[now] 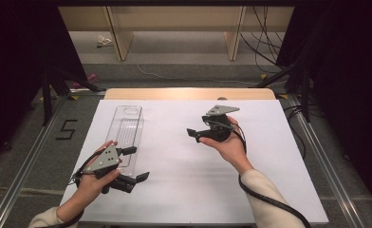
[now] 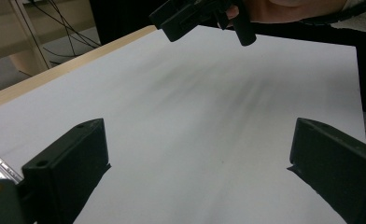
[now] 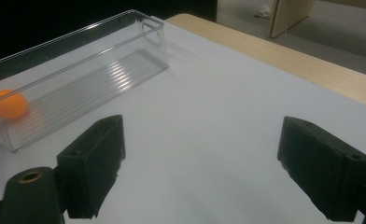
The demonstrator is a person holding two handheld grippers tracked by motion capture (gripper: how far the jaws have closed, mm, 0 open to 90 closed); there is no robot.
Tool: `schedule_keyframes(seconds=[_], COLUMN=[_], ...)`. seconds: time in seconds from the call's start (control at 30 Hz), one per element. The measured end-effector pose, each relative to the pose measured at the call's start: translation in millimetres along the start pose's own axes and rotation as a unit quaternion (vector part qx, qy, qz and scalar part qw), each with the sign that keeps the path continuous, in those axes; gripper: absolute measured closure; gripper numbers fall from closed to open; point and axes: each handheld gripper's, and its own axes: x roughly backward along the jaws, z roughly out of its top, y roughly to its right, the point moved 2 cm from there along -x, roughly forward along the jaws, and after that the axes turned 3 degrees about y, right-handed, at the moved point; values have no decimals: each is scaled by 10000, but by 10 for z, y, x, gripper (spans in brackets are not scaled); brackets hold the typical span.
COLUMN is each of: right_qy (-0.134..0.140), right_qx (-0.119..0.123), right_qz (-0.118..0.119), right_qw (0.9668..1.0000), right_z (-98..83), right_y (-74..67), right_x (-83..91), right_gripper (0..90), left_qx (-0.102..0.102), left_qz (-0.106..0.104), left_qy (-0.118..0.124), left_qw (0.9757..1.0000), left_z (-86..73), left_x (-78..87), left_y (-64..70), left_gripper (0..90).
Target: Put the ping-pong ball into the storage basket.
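Note:
A long clear plastic tray [image 1: 129, 124] lies lengthwise on the left part of the white table sheet [image 1: 189, 180]. In the right gripper view the tray [image 3: 92, 70] holds an orange ball [image 3: 9, 104] at its near end. My left gripper [image 1: 136, 164] is held at the tray's near end, open with nothing between its jaws, which point right. The left gripper [image 2: 200, 163] looks across bare sheet toward the right gripper [image 2: 200, 18]. The right gripper [image 1: 198, 127] is held above the table's middle and points left at the tray. It is open [image 3: 204, 158] and holds nothing.
The wooden table edge [image 1: 189, 93] runs along the back of the sheet. Beyond it stand wooden shelf legs [image 1: 120, 38], and cables [image 1: 265, 42] lie on the floor. Dark stands [image 1: 46, 90] flank both sides. A cable trails from each gripper past the person's sleeves.

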Motion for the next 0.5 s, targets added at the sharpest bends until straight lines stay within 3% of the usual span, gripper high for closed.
schedule_keyframes(seconds=[0.5], right_qy=[82], right_qx=[-158], right_qz=[-231], right_qw=[9996], right_z=[-119], right_y=[121], right_x=[306], right_gripper=[161], left_qx=[-2], left_qz=[8], left_qy=[-6], left_qw=[10000], left_z=[-2], left_x=[-1], left_y=[0], left_gripper=[39])
